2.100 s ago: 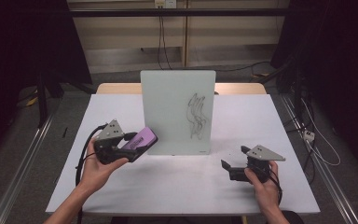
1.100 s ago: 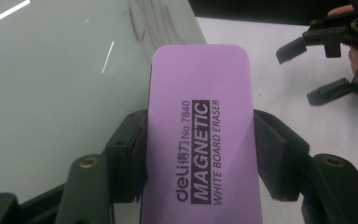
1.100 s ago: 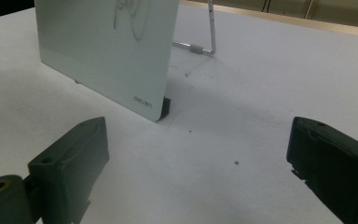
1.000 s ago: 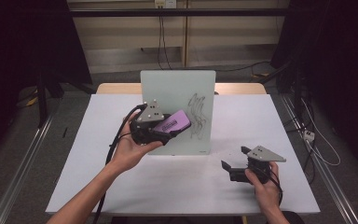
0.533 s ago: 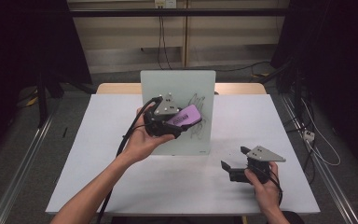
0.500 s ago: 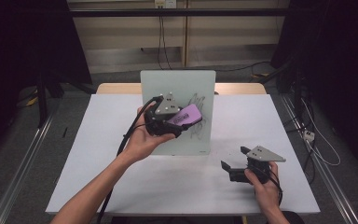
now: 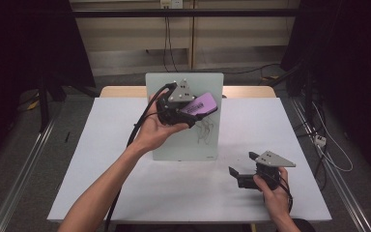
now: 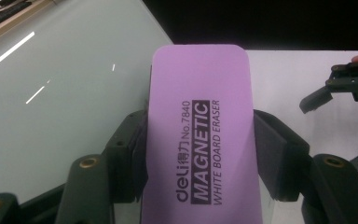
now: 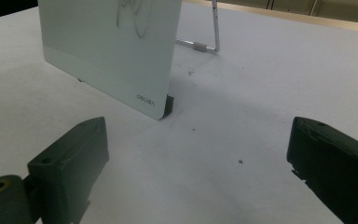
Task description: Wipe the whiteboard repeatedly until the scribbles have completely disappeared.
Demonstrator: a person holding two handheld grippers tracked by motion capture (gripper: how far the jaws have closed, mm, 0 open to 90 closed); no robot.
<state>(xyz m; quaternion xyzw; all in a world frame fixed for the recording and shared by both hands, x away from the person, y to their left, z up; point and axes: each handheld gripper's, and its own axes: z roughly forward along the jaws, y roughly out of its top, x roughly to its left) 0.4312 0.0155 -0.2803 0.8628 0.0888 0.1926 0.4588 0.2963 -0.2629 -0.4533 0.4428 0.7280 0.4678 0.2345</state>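
Here, at a white table [image 7: 125,193], a small glass board [image 7: 166,140] standing upright near the middle, propped from behind on a thin wire stand [image 9: 214,28] seen in the right gripper view. Across the board's face, dark scribbles [image 7: 204,133], mostly toward its right half. High in front of the board, the left gripper [image 7: 193,108], raised off the table in the left hand [image 7: 157,130], jaws clenched on a purple eraser [image 7: 202,103]. In the left gripper view, the eraser [image 8: 200,135] lying lengthwise between the two black jaws, squeezed on both long sides, its printed face up and reading "MAGNETIC WHITE BOARD ERASER". Against the board's upper part in the high view, the eraser's far end over the top right area, just above the scribbles; touching the glass or merely close to it, impossible to tell. Behind the eraser in the left gripper view, pale glass [image 8: 65,93] at the left, with streaks of reflected light. Well apart, low at the table's right front, the right gripper [image 7: 244,171] in the right hand [image 7: 275,195], resting near the tabletop, jaws spread wide and released, nothing between them. Ahead of those jaws, the board's lower corner [image 9: 154,100] with a small logo, and bare white table [image 9: 242,116] with a few dark specks.
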